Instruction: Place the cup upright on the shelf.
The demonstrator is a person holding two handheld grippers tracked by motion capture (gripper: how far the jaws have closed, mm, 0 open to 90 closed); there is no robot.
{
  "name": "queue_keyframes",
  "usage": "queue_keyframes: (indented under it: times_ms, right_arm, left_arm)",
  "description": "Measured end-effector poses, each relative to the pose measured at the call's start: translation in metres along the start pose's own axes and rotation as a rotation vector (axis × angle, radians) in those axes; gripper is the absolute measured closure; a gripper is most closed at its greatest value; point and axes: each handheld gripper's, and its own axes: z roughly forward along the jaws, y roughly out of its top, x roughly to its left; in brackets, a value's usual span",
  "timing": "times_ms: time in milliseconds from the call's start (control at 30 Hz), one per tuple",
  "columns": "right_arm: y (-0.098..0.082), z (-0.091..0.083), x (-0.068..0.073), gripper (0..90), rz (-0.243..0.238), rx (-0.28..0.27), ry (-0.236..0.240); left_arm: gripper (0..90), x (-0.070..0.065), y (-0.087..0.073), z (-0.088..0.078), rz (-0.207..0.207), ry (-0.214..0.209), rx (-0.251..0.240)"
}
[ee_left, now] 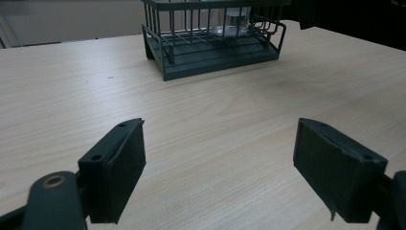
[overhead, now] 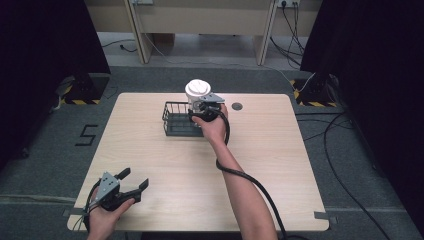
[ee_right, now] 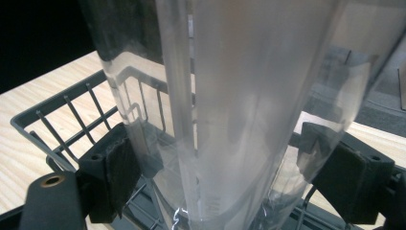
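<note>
My right gripper [overhead: 200, 111] jaws clamp the clear plastic cup with white lid [overhead: 197, 90] over the dark wire basket [overhead: 176, 120], frame centre; left gripper [overhead: 131, 183] jaws wide open, empty, lower left above the tabletop [overhead: 275, 165].

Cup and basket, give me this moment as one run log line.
right gripper: jaws around clear cup, in basket | cup: upright, white lid | left gripper: open, idle near table edge

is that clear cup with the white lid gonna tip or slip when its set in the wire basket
The cup looks tall and narrow with a wide white lid, so it is probably top-heavy and apt to tip. Its walls look smooth and thin in the right gripper view, likely slippery and easily squeezed. The wire basket has low sides, so it may give little support.
</note>
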Motion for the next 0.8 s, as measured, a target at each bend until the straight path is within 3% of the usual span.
queue_keyframes:
  times_ms: [500,800]
  right_arm:
    - [0.001,-0.008,0.002,15.4,0.013,-0.011,-0.001]
    - [-0.002,-0.022,0.003,15.3,0.018,-0.004,0.006]
  left_arm:
    - [17.8,0.000,0.000,0.000,-0.001,0.001,-0.002]
    - [17.8,-0.001,0.000,0.001,0.003,0.004,0.001]
